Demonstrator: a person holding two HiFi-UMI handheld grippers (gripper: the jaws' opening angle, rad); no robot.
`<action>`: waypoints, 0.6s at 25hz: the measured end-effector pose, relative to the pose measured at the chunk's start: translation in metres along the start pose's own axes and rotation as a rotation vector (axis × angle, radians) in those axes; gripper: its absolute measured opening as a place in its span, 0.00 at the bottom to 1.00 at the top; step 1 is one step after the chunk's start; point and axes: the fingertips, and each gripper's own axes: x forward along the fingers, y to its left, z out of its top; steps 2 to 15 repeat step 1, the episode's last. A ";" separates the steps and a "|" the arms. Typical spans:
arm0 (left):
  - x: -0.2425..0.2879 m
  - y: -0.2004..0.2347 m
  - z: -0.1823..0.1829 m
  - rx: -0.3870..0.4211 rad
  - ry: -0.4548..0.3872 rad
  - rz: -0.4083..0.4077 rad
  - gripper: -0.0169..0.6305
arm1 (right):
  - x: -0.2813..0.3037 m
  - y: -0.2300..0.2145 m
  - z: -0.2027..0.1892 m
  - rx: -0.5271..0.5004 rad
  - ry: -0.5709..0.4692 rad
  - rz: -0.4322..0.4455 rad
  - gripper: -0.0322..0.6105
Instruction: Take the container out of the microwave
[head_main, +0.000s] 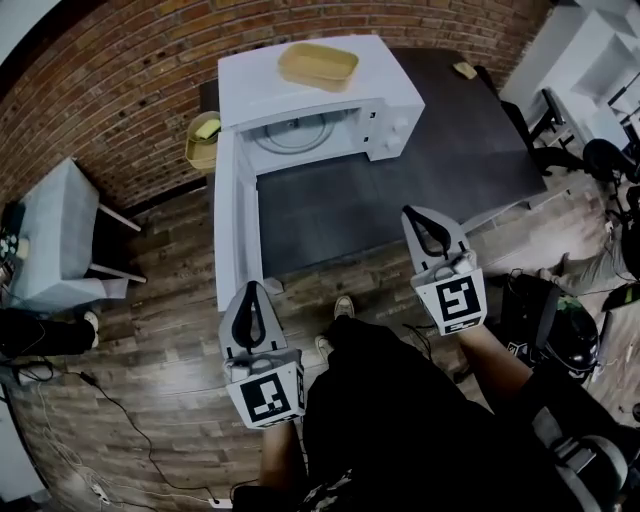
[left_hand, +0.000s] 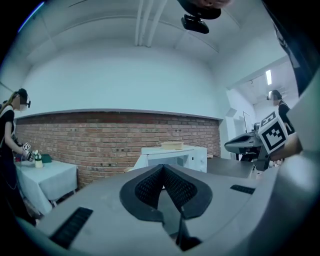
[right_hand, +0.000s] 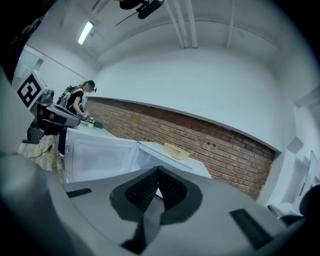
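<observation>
Left gripper (head_main: 253, 292) and right gripper (head_main: 416, 215) jaws are pressed together, empty. Bumping the microwave's (head_main: 375, 78) open door (head_main: 228, 220) could likely shake the container (head_main: 318, 66) off its top.

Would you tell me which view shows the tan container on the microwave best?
The head view: it looks down into the container on top of the microwave. Both gripper views show it only small, from the side.

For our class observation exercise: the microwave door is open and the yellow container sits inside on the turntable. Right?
No. The yellow container sits on top of the microwave, not inside, as the head view shows. The door is open.
</observation>
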 end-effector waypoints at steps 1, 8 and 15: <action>-0.001 0.002 0.003 0.007 -0.004 0.000 0.04 | -0.002 0.000 0.002 -0.010 -0.004 -0.002 0.15; -0.001 0.002 0.003 0.007 -0.004 0.000 0.04 | -0.002 0.000 0.002 -0.010 -0.004 -0.002 0.15; -0.001 0.002 0.003 0.007 -0.004 0.000 0.04 | -0.002 0.000 0.002 -0.010 -0.004 -0.002 0.15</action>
